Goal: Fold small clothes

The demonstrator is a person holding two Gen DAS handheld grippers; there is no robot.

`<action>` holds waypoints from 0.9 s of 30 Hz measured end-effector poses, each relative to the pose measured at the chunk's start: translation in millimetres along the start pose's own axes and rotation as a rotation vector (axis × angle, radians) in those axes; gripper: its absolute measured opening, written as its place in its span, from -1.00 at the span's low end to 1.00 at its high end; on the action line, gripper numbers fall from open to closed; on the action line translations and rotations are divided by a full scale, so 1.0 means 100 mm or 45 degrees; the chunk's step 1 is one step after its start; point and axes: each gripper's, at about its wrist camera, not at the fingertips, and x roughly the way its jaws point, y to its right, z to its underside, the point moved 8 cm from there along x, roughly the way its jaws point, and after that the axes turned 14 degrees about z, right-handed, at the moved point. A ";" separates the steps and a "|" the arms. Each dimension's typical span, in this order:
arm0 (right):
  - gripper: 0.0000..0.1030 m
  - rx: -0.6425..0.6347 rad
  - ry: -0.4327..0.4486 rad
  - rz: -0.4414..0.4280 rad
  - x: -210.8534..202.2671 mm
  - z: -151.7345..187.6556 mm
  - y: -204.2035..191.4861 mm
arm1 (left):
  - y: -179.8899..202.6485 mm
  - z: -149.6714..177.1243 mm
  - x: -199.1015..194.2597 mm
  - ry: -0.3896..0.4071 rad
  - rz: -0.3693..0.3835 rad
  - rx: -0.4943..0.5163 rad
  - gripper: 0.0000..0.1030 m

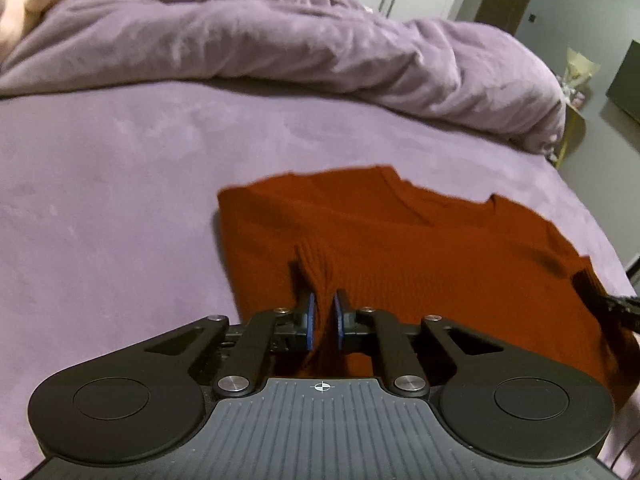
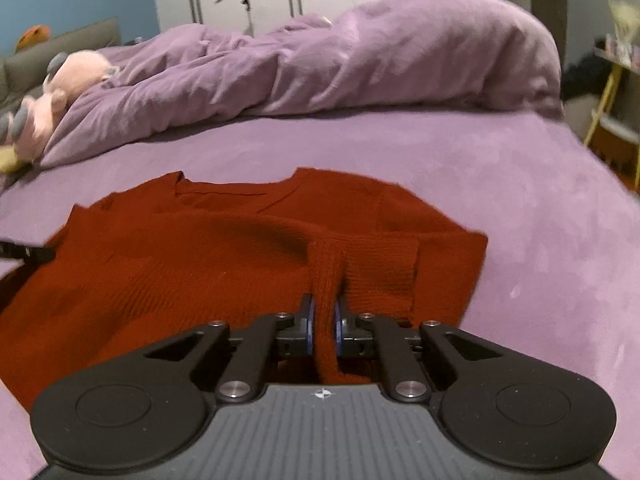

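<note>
My left claw point(image 1: 323, 312) is pinching a ridge of the sweater point(image 1: 400, 248), its blue pads point(image 1: 309, 320) drawn close with the rust-red knit bunched between them. My right claw point(image 2: 325, 316) does the same on its side: a fold of the same knit runs back between the pads and hangs toward the palm. Each grip sits near the hem edge closest to me.

Ahead of both claws the sweater lies spread on the bed point(image 1: 120, 200), neckline at the far end, body mostly flat. From the right claw I see a ribbed cuff just ahead and to the right, lying on top of the body, so that sleeve looks already turned in. At the far left edge of that view a dark tip of the other claw reaches the cloth; the left view shows the same at its right edge.

My judgement: the sleeves seem folded inward and I am partway through, holding the bottom edge ready to carry it toward the neckline. That lengthwise fold, and any final halving, is left.

Beyond the sweater is bare purple sheet, then a rumpled duvet point(image 2: 320, 64) across the far side, with a pink plush toy point(image 2: 68, 80) off to the left. No basket, drawer or box shows in either view, so I cannot say where the folded piece should go.
</note>
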 end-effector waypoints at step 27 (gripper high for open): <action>-0.76 0.213 0.083 -0.018 0.37 -0.69 -0.25 | 0.52 -0.51 0.48 0.137 0.059 0.103 0.19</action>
